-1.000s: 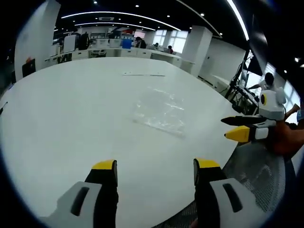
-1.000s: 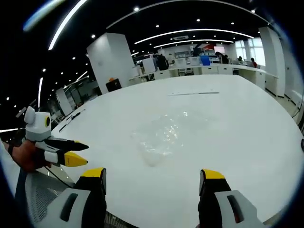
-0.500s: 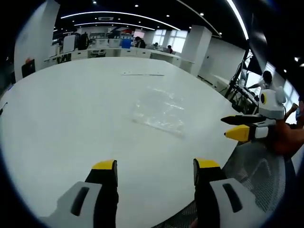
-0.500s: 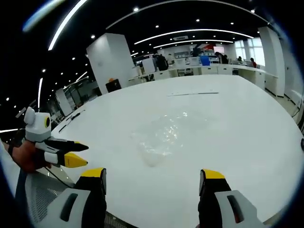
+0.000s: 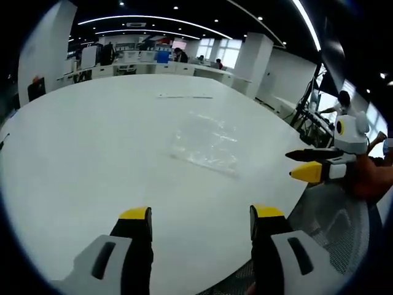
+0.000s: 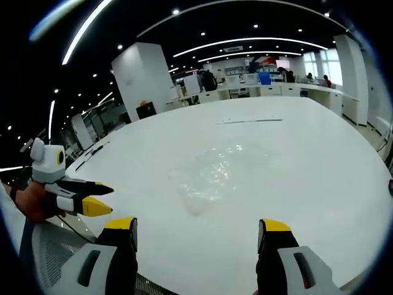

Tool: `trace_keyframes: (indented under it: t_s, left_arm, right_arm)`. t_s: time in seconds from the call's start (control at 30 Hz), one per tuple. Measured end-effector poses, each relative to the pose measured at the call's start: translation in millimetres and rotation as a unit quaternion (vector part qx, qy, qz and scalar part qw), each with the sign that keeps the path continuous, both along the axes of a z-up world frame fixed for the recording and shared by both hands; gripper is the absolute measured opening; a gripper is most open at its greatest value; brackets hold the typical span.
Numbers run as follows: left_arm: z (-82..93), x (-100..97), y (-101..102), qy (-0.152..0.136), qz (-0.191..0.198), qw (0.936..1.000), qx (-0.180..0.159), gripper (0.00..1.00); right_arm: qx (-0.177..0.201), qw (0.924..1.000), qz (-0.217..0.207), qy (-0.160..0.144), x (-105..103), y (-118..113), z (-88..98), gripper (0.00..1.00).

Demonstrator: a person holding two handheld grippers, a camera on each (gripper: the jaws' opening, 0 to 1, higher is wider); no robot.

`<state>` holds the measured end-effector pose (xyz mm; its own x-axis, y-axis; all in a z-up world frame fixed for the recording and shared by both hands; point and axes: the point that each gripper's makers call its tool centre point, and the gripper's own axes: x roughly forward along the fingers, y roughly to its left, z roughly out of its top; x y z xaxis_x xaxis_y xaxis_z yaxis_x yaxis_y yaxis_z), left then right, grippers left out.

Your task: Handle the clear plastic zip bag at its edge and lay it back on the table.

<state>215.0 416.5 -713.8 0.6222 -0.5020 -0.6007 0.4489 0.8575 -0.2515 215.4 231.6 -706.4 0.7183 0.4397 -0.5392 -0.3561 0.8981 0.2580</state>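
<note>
Left gripper (image 5: 201, 215) with its yellow-tipped black jaws spread wide, nothing between them, hovering over the near edge of the big white round table (image 5: 92, 141). Same deal for the right gripper (image 6: 202, 224) in its own view: jaws parted, pinching nothing, parked low over the table (image 6: 319, 166) rim.

Clear plastic zip bag (image 5: 206, 144) lying flat on the tabletop, well ahead of both sets of jaws and touching neither. Honestly hard to make out: see-through on white, so mostly just crinkles and glints. Zip edge not readable at all. In the right gripper view the bag (image 6: 209, 175) comes across as a shiny wrinkled patch, outline pretty vague.

Right gripper (image 5: 305, 165) also poking into the left gripper view from the right side, tips pointing toward the bag but well apart from it, held in a hand (image 5: 368, 178) that's cut off at the picture's edge. Those tips look only a little apart from here. Mirror image in the right gripper view: left gripper (image 6: 98, 198) coming in from the left, held by a hand (image 6: 34, 203), also partly cropped.

Thin pale strip (image 5: 184, 96) lying farther back on the table, too small to identify. Grey mesh chair (image 5: 334, 227) peeking out past the table rim, mostly hidden. Background office desks blurry.
</note>
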Motion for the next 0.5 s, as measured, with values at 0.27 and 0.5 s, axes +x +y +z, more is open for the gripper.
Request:
trace_keyframes:
  t_s: [0.27,0.5]
  left_arm:
    - [-0.4,0.8,1.2,-0.001,0.003,1.0000,-0.002,0.64]
    - [-0.5,1.4,1.7,-0.002,0.006,1.0000,-0.003,0.64]
  right_arm:
    - [-0.001,1.0000,0.000,0.000,0.8,-1.3,-3.5,0.80]
    - [-0.001,1.0000,0.001,0.001,0.4,-1.0,-2.5,0.80]
